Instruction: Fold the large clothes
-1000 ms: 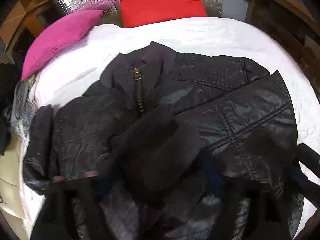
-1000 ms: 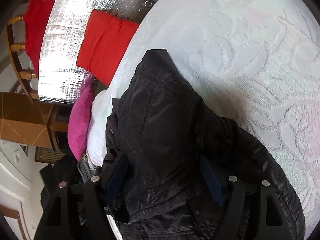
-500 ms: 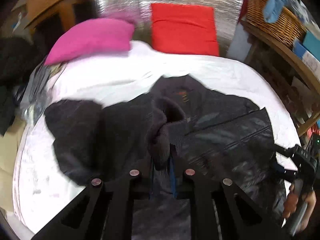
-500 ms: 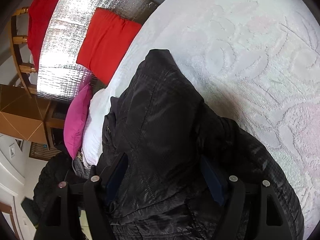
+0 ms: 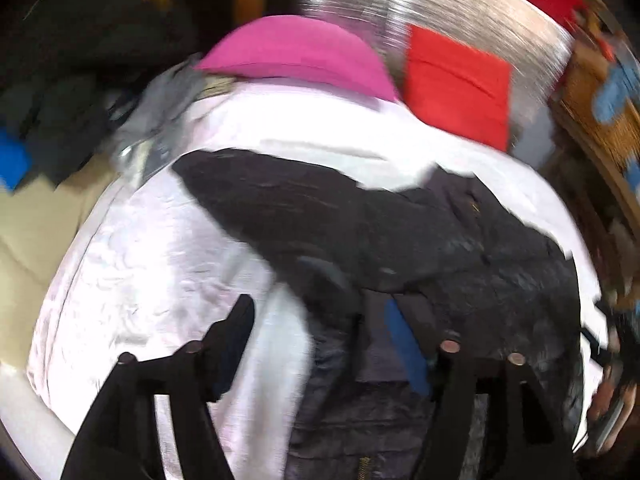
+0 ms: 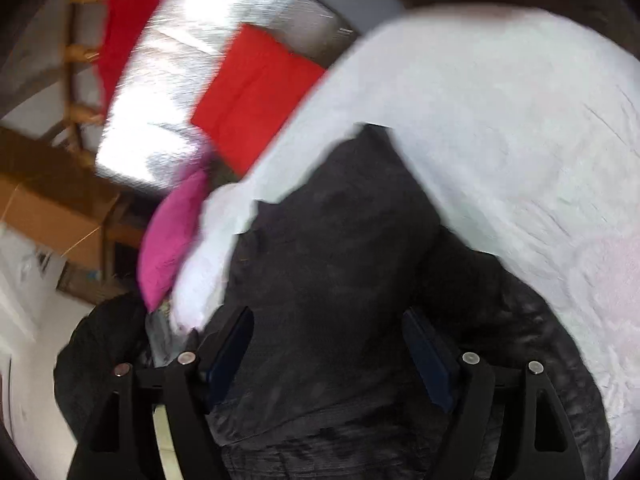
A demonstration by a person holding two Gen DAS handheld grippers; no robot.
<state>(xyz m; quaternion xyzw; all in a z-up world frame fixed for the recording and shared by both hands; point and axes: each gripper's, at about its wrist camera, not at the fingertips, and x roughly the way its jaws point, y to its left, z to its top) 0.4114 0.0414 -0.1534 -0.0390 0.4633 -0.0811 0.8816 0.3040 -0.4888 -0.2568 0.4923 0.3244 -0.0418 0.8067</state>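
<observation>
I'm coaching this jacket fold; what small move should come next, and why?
Probably bring the left tongs back onto the jacket's sleeve: they stand open, holding nothing, and the sleeve lies spread across the white bedspread, unfolded.

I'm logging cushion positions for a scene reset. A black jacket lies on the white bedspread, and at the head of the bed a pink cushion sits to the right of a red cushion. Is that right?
Not quite: the left wrist view shows the pink cushion to the left of the red cushion, not the right. The rest stands: the black jacket lies on the white bedspread.
</observation>
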